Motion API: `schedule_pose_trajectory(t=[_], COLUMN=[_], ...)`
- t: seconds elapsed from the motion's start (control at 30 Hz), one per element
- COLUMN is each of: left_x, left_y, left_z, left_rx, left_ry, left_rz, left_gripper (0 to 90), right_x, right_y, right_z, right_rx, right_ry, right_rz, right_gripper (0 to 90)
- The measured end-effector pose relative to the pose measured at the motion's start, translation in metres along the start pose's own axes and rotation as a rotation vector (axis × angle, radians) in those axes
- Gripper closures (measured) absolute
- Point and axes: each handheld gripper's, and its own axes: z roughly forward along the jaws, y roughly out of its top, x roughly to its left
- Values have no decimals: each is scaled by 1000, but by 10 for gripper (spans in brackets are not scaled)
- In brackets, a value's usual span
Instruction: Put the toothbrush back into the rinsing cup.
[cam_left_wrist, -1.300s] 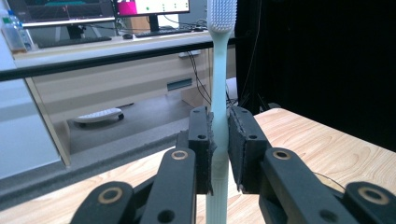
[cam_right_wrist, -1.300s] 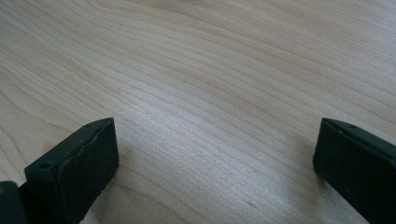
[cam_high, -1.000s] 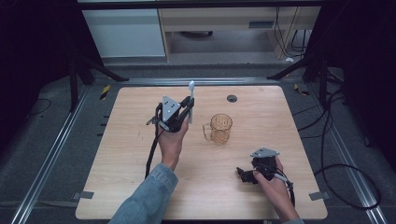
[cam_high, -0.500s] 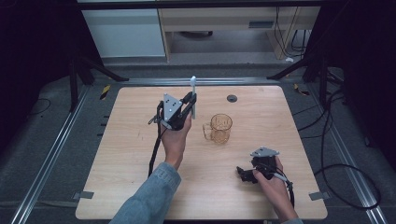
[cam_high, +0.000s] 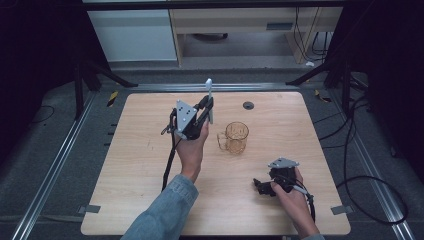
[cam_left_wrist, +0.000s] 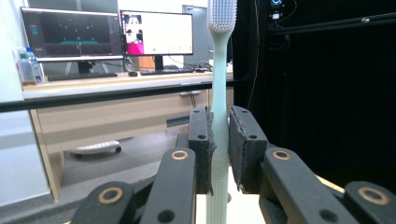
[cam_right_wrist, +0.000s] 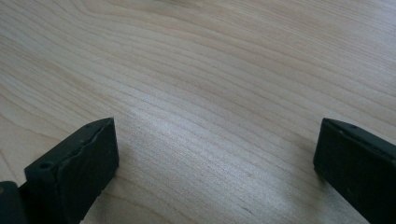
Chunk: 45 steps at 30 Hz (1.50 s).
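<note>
Held a pale toothbrush (cam_left_wrist: 218, 116) in the left gripper (cam_high: 202, 111), jaws clamped on the lower handle, raised above the wooden desk (cam_high: 130, 165) just left of an amber glass mug (cam_high: 235, 138). Pointed upright, long axis near vertical, bristle head (cam_left_wrist: 222, 14) at the top, handle end hanging below the jaws. Looked like a carry step, probably toward the mug; called next for shifting right over the rim and lowering handle first, staying upright. Rested the right gripper (cam_high: 272, 184) low at the desk's near right, jaws spread wide and empty over bare wood.
</note>
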Motion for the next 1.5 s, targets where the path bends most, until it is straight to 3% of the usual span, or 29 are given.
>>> schedule_pose_trajectory(t=[0.1,0.43,1.03,1.27,1.5], left_x=[-5,-12,-14,-18,-17], left_y=[-2,-17,-29,-32,-35], left_z=[4,8,6,8,8], left_rx=[-11,-27,-32,-25,-24], left_ry=[6,-17,-26,-45,-51], left_rz=[31,-21,-39,-1,-23], left_gripper=[791,791,791,791,791], right_x=[0,0,1,1,1], right_y=[0,0,0,0,0], right_z=[0,0,0,0,0], right_rx=[3,2,2,2,2], right_ry=[-2,-1,8,8,9], right_rz=[2,-1,-12,-12,-12], right_gripper=[4,4,4,4,4])
